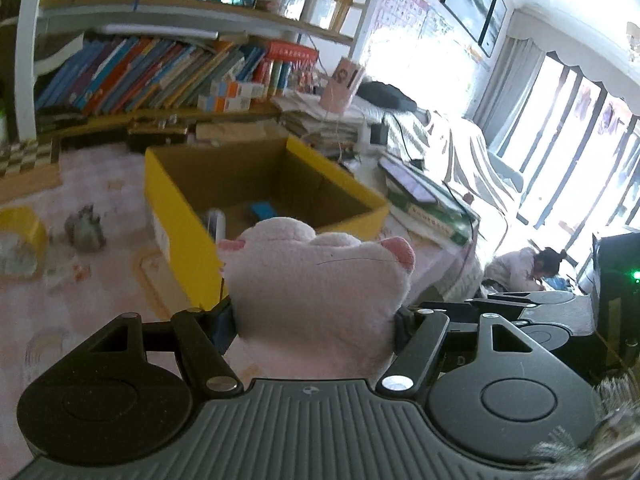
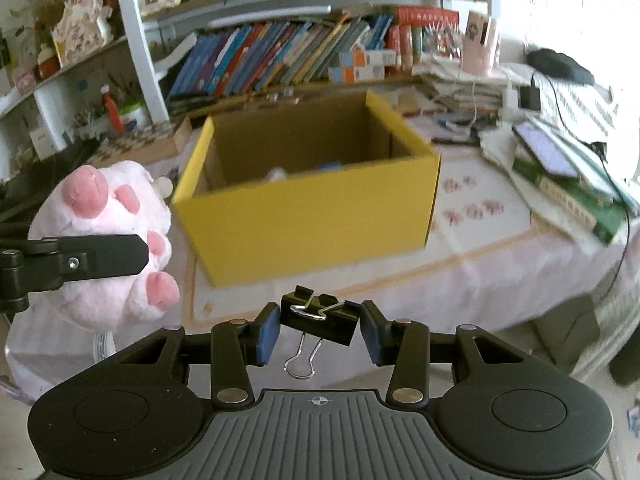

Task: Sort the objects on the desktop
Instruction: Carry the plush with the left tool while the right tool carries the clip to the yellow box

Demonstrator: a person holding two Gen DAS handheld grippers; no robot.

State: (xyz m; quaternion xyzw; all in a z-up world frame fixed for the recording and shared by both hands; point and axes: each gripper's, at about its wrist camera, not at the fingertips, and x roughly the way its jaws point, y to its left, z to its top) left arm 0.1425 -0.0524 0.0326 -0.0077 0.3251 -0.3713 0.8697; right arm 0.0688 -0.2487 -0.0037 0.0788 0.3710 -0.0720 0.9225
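While the left gripper (image 1: 316, 316) clamps a pink plush paw (image 1: 316, 276), the right gripper's (image 2: 319, 330) fingers pinch a black binder clip (image 2: 320, 318) near the yellow cardboard box (image 2: 308, 216), which holds small blurred items.

Left hand-held gripper (image 1: 316, 312) has the pink plush paw (image 1: 320, 300) clamped between its jaws, the toy filling the middle of the view. Just beyond sits the open yellow box (image 1: 180, 216) on the bench (image 1: 100, 280), a white bottle (image 1: 216, 222) and a blue item (image 1: 263, 210) lying inside. Bookshelves (image 1: 152, 76) behind, slightly blurred.
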